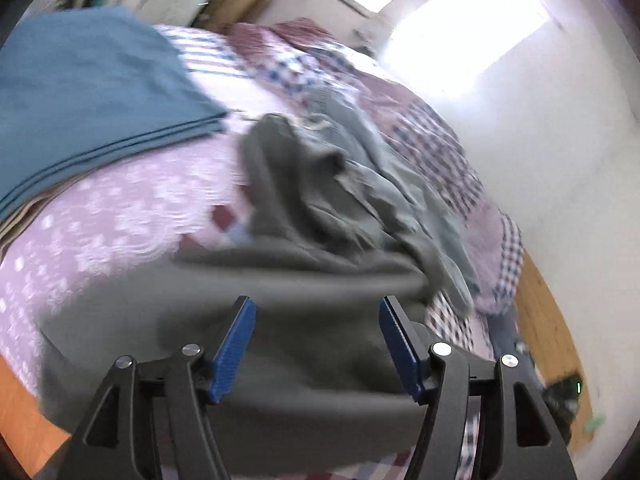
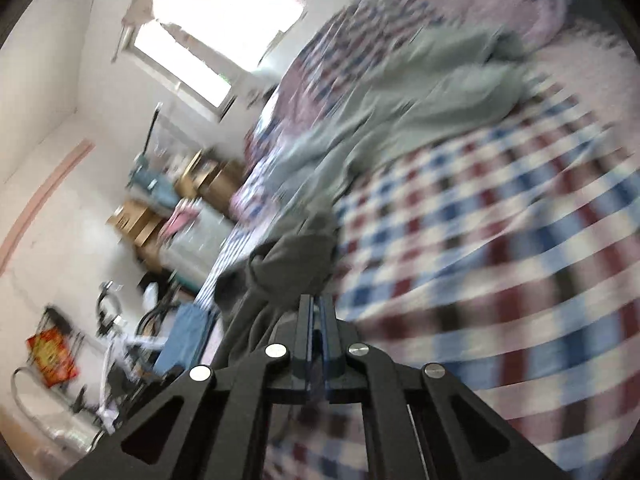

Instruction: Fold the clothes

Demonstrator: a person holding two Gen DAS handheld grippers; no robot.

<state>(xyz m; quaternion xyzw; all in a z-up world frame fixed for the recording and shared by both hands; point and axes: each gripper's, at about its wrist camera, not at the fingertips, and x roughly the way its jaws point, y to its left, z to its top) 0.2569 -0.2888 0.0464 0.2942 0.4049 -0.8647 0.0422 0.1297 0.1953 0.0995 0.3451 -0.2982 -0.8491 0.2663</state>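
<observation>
Left tool (image 1: 316, 320) stood open above grey garment (image 1: 304, 216) on bed (image 1: 120, 216) | right tool (image 2: 316, 312) was closed, apparently pinching dark cloth (image 2: 288, 268) | step: gathering garment | next: left regrip needed

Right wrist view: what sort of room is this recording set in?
Most likely a bedroom at home: a bed with a checked bedspread, a window, and cardboard boxes stacked by the wall.
</observation>
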